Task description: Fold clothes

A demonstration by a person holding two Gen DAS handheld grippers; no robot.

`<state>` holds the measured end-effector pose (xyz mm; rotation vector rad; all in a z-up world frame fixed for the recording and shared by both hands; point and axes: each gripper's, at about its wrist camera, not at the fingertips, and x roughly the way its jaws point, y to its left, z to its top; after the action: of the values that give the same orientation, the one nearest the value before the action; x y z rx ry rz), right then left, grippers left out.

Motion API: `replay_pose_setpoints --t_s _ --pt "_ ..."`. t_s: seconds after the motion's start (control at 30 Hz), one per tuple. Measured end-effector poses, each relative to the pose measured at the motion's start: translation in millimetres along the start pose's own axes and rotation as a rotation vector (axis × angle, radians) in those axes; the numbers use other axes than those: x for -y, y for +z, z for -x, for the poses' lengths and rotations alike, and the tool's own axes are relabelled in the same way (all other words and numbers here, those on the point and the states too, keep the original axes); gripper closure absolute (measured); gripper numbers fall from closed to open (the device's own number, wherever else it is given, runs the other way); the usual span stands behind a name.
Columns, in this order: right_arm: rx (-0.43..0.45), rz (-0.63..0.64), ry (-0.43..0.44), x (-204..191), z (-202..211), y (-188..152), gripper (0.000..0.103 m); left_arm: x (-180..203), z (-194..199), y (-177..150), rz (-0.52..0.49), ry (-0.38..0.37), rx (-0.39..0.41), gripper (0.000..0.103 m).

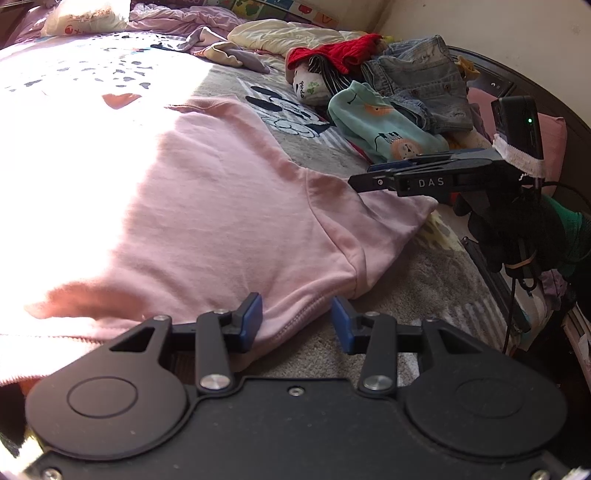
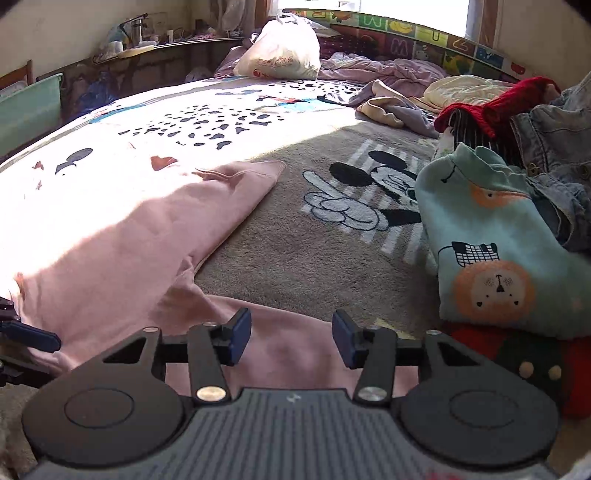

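Note:
A pink shirt point(image 1: 207, 206) lies spread on the bed, its far part in bright sunlight. My left gripper point(image 1: 297, 323) stands open at the shirt's near hem corner. The cloth lies against the left pad point(image 1: 251, 321), and the other pad stands clear of it. My right gripper point(image 1: 373, 174), held by a gloved hand point(image 1: 517, 229), hovers over the shirt's right sleeve point(image 1: 369, 218). In the right wrist view my right gripper point(image 2: 291, 339) is open above the pink shirt point(image 2: 122, 236), with nothing pinched between its pads. The left gripper's tip point(image 2: 33, 338) shows at the far left edge.
A pile of clothes lies to the right: a teal lion-print sweatshirt point(image 2: 491, 236), denim point(image 1: 424, 81), a red knit point(image 1: 340, 50), a cream cloth point(image 1: 288, 33). A Mickey Mouse blanket point(image 2: 332, 236) covers the bed. At the back sits a white bag point(image 2: 280, 51); a green bin point(image 2: 29, 107) stands at the left.

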<state>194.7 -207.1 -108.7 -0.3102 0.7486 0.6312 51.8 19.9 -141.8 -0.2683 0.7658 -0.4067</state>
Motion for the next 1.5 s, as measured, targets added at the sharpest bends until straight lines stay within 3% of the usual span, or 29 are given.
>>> replay_pose_setpoints --t_s 0.1,0.13,0.17,0.2,0.23,0.27,0.3,0.43,0.57,0.67,0.8,0.87,0.97,1.17,1.27,1.5 --pt "-0.061 0.157 -0.03 -14 -24 4 0.057 -1 0 0 0.0 -0.005 -0.002 0.061" --pt "-0.058 0.138 -0.005 -12 -27 6 0.062 -1 1 0 0.002 -0.009 -0.002 0.061" --pt "-0.058 0.097 0.029 -6 -28 8 0.073 -2 1 0 0.004 -0.013 -0.001 0.061" --pt "-0.053 0.09 0.028 -4 -27 10 0.075 -3 1 0 0.007 -0.016 0.001 0.061" --pt "-0.045 0.093 0.018 -4 -26 11 0.084 -4 1 -1 0.011 -0.02 0.002 0.061" --pt "-0.042 0.099 -0.007 -3 -25 11 0.099 -5 1 -1 0.014 -0.023 0.003 0.061" --pt "-0.041 0.085 -0.039 2 -25 11 0.102 -5 2 -1 0.017 -0.025 0.004 0.061" --pt "-0.022 0.003 -0.145 21 -19 9 0.102 -6 3 -2 0.024 -0.033 0.007 0.06" --pt "0.052 0.012 -0.012 10 7 10 0.098 -6 4 -2 0.032 -0.038 0.009 0.06" --pt "0.027 0.074 0.059 -10 3 12 0.096 -6 4 -3 0.031 -0.04 0.01 0.06" --pt "-0.055 0.146 -0.001 -33 -28 10 0.097 -7 4 -2 0.03 -0.044 0.008 0.059" --pt "-0.051 0.069 0.001 -24 -29 11 0.097 -8 4 -2 0.031 -0.048 0.009 0.059" --pt "-0.054 0.138 -0.118 -28 -21 9 0.096 -9 5 -3 0.028 -0.052 0.011 0.059" --pt "0.079 0.052 -0.008 -48 4 15 0.095 -9 5 -3 0.029 -0.055 0.012 0.059" --pt "-0.014 0.086 -0.048 -65 -25 10 0.094 -9 5 -3 0.028 -0.055 0.01 0.059" --pt "0.057 -0.007 -0.094 -58 -12 8 0.09 -10 6 -4 0.029 -0.06 0.012 0.058"
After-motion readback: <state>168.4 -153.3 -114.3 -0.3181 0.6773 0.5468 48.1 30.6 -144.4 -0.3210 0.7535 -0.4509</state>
